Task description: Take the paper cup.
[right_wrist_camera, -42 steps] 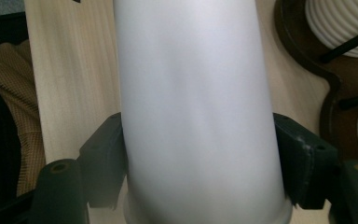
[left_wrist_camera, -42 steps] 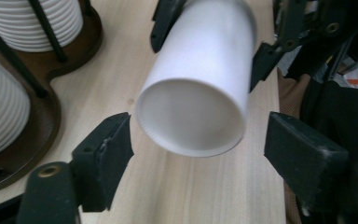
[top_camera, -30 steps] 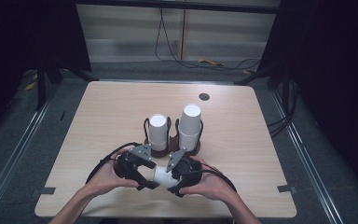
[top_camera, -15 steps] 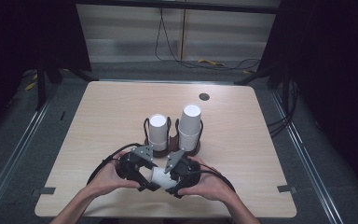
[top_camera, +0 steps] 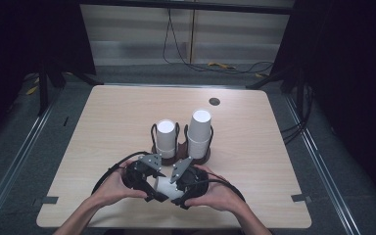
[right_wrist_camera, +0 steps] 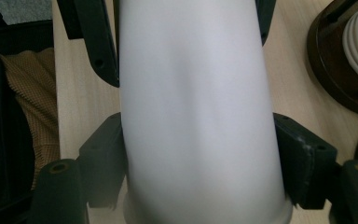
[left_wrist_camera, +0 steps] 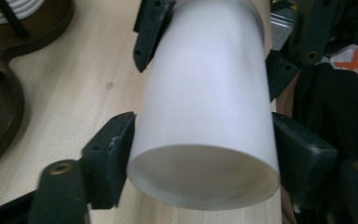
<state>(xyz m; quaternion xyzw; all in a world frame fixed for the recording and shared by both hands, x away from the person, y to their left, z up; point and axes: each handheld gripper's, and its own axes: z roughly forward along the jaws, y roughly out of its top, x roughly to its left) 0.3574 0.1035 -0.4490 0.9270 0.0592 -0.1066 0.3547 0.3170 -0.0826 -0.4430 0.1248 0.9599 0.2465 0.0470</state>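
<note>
A white paper cup (top_camera: 165, 185) lies on its side just above the table's front edge, held between my two grippers. My left gripper (top_camera: 155, 187) faces its recessed end (left_wrist_camera: 205, 182). Its jaws have just been closing, and its pads (left_wrist_camera: 114, 149) now press on both sides of the cup. My right gripper (top_camera: 175, 188) faces it from the other side and is shut on the cup's wider, rimmed end (right_wrist_camera: 200, 140). Each gripper view also shows the other gripper's jaws farther along the cup.
Two stacks of white cups (top_camera: 166, 133) (top_camera: 199, 126) stand in dark wire holders on a dark base (top_camera: 196, 155) just behind the hands. A black round grommet (top_camera: 214, 102) sits near the table's far edge. Cables loop from both grippers over the light wood table (top_camera: 103, 127).
The left gripper's jaws have drawn in onto the cup. Both hands and the cup stay where they were.
</note>
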